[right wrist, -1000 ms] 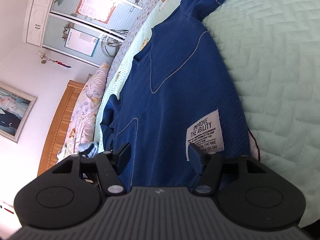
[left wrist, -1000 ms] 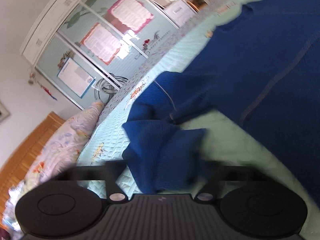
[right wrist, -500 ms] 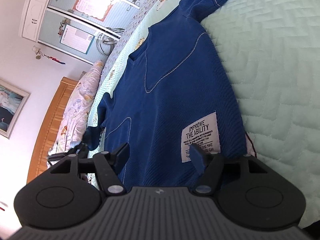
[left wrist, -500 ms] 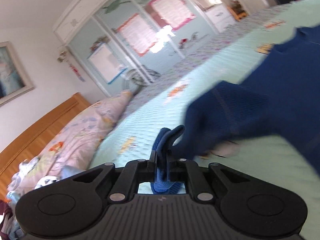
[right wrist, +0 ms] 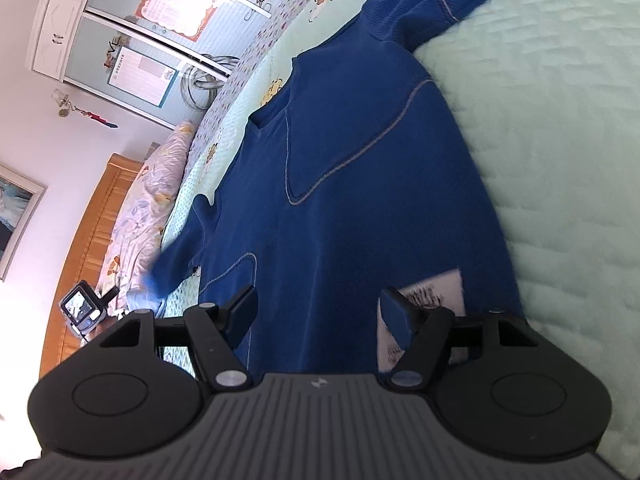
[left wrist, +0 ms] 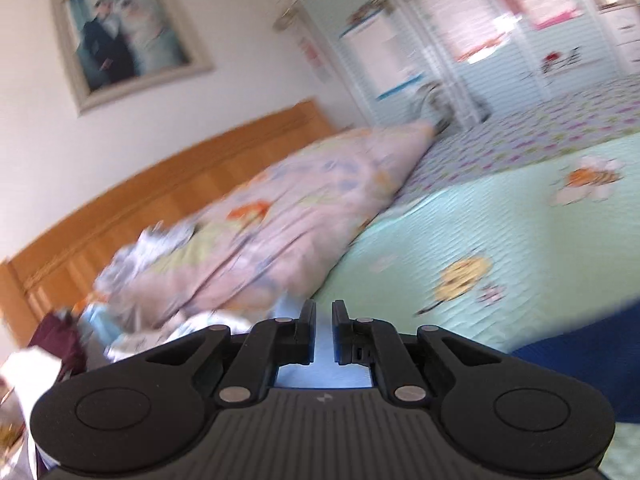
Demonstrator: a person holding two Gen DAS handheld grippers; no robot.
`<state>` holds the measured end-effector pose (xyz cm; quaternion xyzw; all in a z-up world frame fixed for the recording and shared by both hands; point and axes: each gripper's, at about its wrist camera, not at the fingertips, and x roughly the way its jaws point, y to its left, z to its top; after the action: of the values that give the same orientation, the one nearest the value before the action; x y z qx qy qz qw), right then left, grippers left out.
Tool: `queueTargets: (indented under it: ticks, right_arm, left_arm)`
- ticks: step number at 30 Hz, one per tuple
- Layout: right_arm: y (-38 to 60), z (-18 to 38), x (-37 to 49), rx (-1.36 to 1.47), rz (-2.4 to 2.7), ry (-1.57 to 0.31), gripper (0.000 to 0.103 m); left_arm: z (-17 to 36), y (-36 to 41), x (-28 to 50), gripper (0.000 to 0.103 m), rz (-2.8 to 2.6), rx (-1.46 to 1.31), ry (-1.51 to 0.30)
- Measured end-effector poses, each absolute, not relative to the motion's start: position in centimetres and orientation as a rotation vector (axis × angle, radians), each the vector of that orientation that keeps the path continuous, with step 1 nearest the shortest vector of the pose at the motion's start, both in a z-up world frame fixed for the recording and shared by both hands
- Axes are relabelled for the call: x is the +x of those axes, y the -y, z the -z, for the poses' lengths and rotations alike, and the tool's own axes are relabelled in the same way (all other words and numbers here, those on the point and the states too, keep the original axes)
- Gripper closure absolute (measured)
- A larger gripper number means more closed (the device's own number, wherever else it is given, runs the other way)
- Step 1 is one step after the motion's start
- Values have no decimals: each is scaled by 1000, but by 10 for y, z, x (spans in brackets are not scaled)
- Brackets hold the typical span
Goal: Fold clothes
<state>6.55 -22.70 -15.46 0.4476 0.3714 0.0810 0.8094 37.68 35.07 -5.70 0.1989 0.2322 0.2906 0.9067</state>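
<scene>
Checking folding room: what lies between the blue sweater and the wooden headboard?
In the right wrist view, a strip of mint quilt, then the floral pillow, separate blue sweater from headboard.

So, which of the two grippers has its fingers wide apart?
The right gripper: its fingers stand wide apart above the blue sweater, near its white label. The left gripper has fingers almost together.

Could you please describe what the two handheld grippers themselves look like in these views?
Both the left gripper and right gripper are matt black plastic: a ribbed grey-black centre body bearing a small pale logo, round discs either side, angular linkage arms with silver pivot pins, and flat dark fingers. No cables or sleeves show.
</scene>
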Motion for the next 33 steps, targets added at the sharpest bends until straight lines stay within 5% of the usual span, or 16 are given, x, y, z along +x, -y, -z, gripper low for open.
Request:
queueTargets:
  ticks: [3,11,19,22,28,31,33]
  right_arm:
    - [223,155,76,953,-179,-797,34]
    - [215,154,89,925,-185,-810,34]
    - [210,154,90,913,-166,-824,32]
    - [208,155,94,908,-161,-829,31]
    - [205,155,99,894,-161,-836,28]
    - [203,155,100,887,-156,-837,27]
    - [201,155,101,880,-155,-837,25]
  left_arm:
    - [72,-361,365,88,-474,314,-533]
    - [103,-373,343,21,-52,-185,-623]
    - [131,-426,387,12,-145,-541,-807]
    - [143,-439,381,2,-124,-677,-757]
    - [152,-458,381,1,-98,-905,-677]
    - [158,-459,384,9,-55,-978,-645]
    - [165,-454,389,30,-23,-1009,-653]
